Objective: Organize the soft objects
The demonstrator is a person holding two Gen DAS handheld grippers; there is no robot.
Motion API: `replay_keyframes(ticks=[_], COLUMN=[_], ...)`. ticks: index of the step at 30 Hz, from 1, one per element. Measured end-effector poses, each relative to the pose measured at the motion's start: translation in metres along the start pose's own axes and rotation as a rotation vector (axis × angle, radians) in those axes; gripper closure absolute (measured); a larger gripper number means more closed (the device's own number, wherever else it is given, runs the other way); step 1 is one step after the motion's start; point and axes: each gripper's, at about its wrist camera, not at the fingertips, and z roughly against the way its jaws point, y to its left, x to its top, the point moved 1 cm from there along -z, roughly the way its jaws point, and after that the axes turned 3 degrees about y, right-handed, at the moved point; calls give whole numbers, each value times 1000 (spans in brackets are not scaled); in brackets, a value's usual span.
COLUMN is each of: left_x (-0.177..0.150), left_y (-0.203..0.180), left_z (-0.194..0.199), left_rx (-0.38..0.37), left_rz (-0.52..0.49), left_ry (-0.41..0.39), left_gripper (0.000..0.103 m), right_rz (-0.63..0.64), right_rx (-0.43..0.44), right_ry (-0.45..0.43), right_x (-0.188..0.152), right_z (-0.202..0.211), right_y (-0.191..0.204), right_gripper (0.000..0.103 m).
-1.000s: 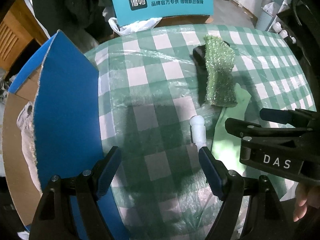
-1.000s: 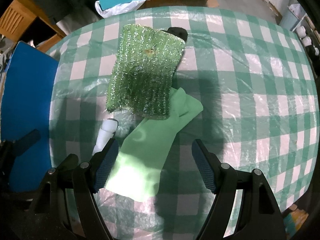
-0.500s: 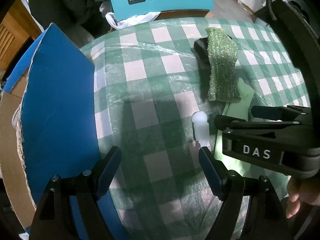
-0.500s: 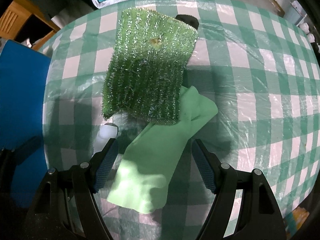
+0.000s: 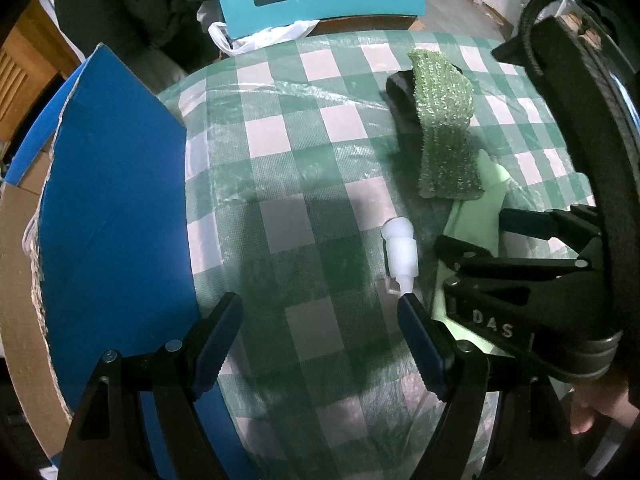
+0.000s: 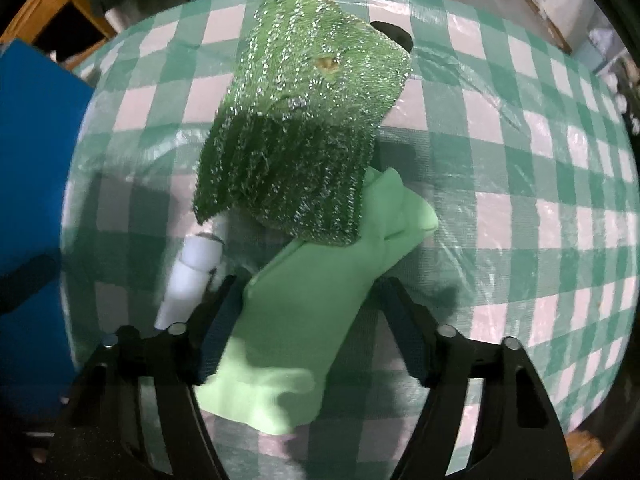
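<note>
Green rubber glove (image 6: pixel 304 316) lies between right gripper's (image 6: pixel 308 312) spread fingers, sparkly scouring cloth (image 6: pixel 296 132) overlapping its far end. White bottle (image 5: pixel 400 252) just beside; left gripper (image 5: pixel 320 332) apart, blue box flap (image 5: pixel 112 216) alongside.

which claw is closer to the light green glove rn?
Right. The right claw is open with its fingers either side of the glove. The left claw is open off to the glove's left, past the white bottle.

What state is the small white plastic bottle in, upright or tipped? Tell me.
Tipped. The small white plastic bottle lies on its side on the green checked tablecloth.
</note>
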Motion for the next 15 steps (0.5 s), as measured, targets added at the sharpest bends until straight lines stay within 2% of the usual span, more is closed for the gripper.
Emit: replay_keyframes(ticks=[1,4,6,8,15], left_x=[0,1,1,2,7], left_y=[-1,-2,-4,-6,-18], left_z=[0,-1,-1,-1,-2], left_rx=[-1,1,0,-4,-32], left_rz=[-2,-7,-7,-7,-21], left_ry=[1,1,1,0,7], left_gripper=[22,22,22,22,22], right_rz=[6,10,9,7,1], right_rx=[-5,-15,-14,-10,-28], right_ry=[-1,2,8,16,25], right_x=[0,-5,-7,-10,-33], right_z=[0,4,6,8,13], right_y=[2,-5,-8,-14,-52], right_gripper=[40,59,80,89,93])
